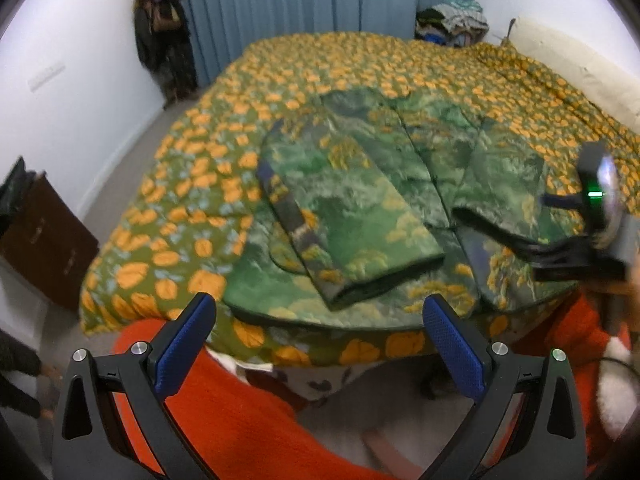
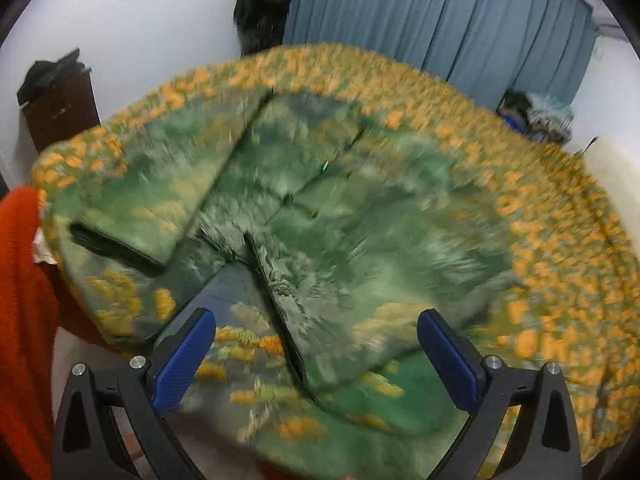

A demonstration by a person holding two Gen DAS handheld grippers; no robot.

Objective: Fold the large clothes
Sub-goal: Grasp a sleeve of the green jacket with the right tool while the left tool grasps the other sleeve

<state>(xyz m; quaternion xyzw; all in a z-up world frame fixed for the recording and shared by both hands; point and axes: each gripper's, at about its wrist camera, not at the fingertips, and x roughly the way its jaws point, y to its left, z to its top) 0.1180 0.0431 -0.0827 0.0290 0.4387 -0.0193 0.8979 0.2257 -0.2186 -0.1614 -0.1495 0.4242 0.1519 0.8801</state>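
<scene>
- The green printed garment (image 1: 372,200) lies spread on the bed, over an orange-and-green floral bedspread (image 1: 192,184), near the bed's front edge.
- Both sleeves are folded in over the body: the left sleeve (image 1: 352,216) lies diagonally across the middle with its dark cuff toward the front edge, and the right sleeve (image 1: 500,176) lies beside it.
- The left hand-held gripper (image 1: 318,344) hovers just off the front edge of the bed with its blue-padded fingers (image 1: 184,344) spread wide and nothing between them.
- The right hand-held gripper (image 2: 316,352) is likewise wide apart and empty, held low over the garment (image 2: 320,208) near the folded right sleeve (image 2: 360,280); this view is heavily motion-blurred, so whether the pads touch the cloth cannot be told.
- In the left wrist view the right hand-held gripper's body, with a green light, shows at the right edge (image 1: 580,256), above the garment's right side.
- The person wears an orange-red knitted top (image 1: 240,412), seen below the bed's edge.
- A blue curtain (image 1: 320,12) hangs behind the bed, a pile of clothes (image 1: 452,20) sits at the far corner, dark clothing (image 1: 160,28) hangs on the white wall, and a dark brown cabinet (image 1: 44,240) stands to the left.
</scene>
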